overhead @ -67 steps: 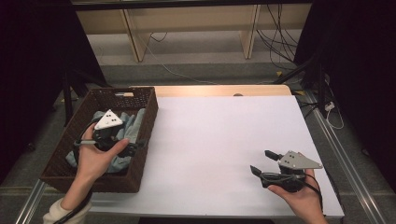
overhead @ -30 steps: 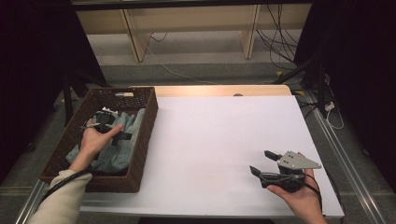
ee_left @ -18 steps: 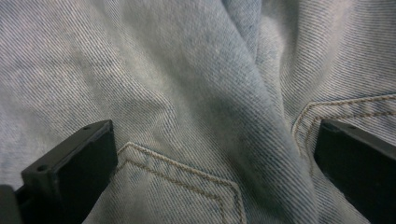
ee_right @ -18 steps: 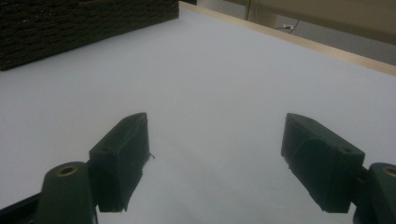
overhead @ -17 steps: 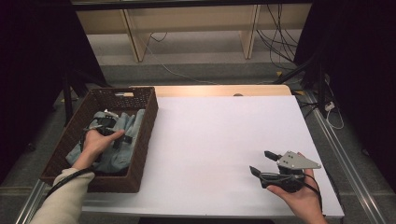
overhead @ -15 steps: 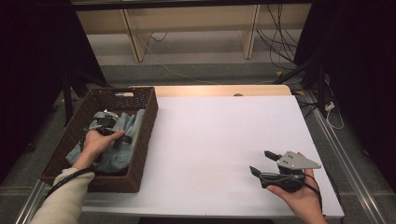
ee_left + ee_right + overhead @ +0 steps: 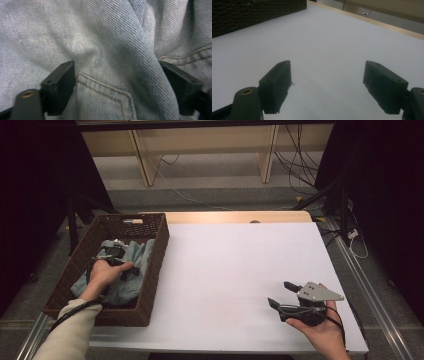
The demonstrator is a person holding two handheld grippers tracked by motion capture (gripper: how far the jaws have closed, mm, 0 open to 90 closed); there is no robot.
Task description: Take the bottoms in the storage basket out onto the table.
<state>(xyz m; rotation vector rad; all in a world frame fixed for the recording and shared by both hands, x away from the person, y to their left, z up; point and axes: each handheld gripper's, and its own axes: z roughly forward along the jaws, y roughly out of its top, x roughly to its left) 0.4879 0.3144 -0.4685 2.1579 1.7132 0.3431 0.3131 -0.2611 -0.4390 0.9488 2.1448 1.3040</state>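
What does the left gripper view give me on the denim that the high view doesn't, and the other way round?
Left gripper view: the left gripper has its jaws open, pressed down on a fold of the denim garment, with a stitched seam between them.

High view: the garment lies in the wicker basket at the table's left, and the right gripper rests open over the bare white top.

Both: left gripper on the denim.

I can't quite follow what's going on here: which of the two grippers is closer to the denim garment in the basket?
The left. The left gripper is down in the wicker basket, jaws open and pressed into the denim garment. The right gripper rests open on the white table, far off.
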